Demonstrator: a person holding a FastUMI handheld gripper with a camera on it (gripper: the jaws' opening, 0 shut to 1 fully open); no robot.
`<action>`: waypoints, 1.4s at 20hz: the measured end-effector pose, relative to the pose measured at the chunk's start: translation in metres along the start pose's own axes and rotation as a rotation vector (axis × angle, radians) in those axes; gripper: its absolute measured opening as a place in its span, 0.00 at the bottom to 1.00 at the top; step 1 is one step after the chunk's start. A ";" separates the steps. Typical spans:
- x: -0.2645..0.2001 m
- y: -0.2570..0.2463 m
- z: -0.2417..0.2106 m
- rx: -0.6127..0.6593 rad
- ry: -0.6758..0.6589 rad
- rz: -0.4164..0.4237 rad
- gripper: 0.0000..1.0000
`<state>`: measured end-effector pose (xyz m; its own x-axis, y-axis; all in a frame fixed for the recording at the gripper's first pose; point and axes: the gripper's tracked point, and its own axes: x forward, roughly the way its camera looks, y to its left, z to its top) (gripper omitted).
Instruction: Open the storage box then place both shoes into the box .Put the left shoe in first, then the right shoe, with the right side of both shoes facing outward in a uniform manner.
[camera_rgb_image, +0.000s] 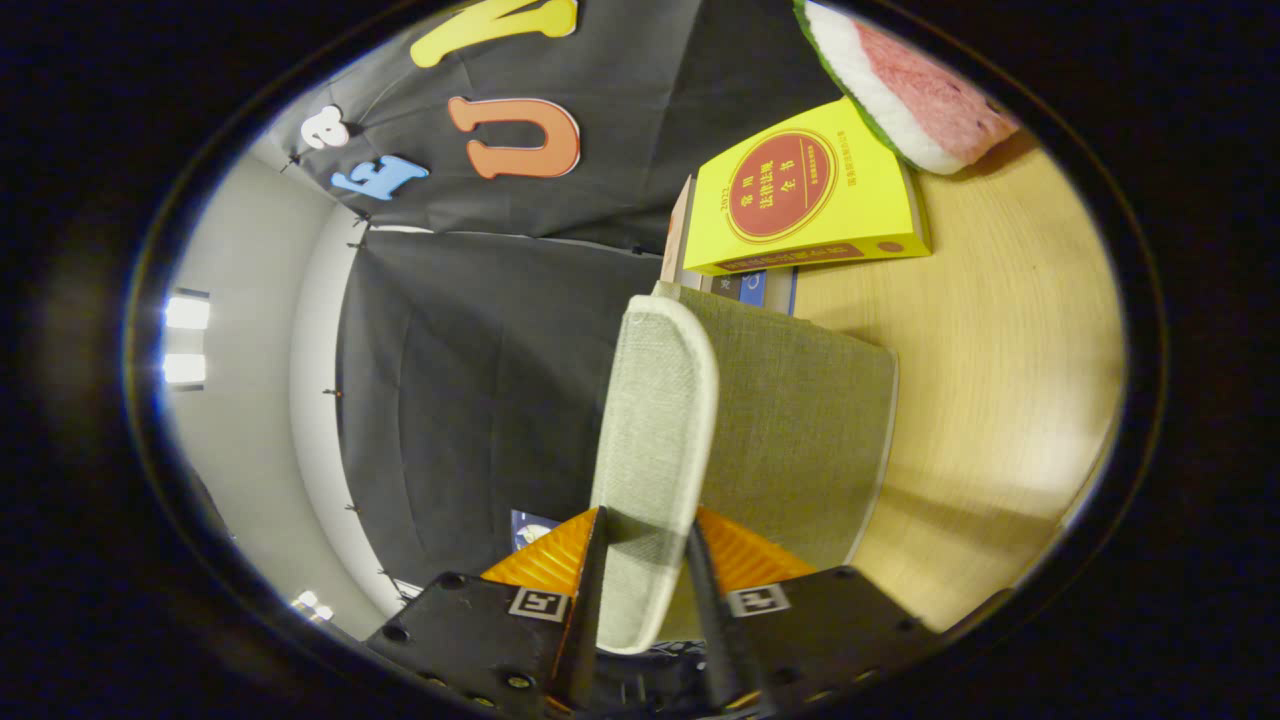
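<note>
The view is rolled on its side, so the wooden table (1000, 400) stands to the right. A grey fabric storage box (800, 430) rests on it. Its lid (655, 440), a padded grey flap, is lifted away from the box and runs straight out between my fingers. My gripper (645, 560) is shut on the lid's near edge, one finger on each face of the flap. I cannot see into the box from here.
Beyond the box a thick yellow book (810, 195) lies on a small stack of books (740, 285). A watermelon-slice cushion (905, 85) sits past them on the table. Black cloth wall (460, 380) and a pale wall (240, 420) lie to the other side.
</note>
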<state>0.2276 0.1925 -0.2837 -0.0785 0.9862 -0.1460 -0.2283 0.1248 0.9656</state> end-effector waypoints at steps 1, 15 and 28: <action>-0.003 0.003 0.001 0.007 -0.004 0.003 0.32; -0.008 0.084 -0.007 -0.142 -0.107 -0.234 0.00; 0.121 0.224 -0.006 -0.239 -0.154 -0.339 0.02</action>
<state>0.1615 0.3392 -0.0866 0.1805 0.9010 -0.3946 -0.4360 0.4329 0.7890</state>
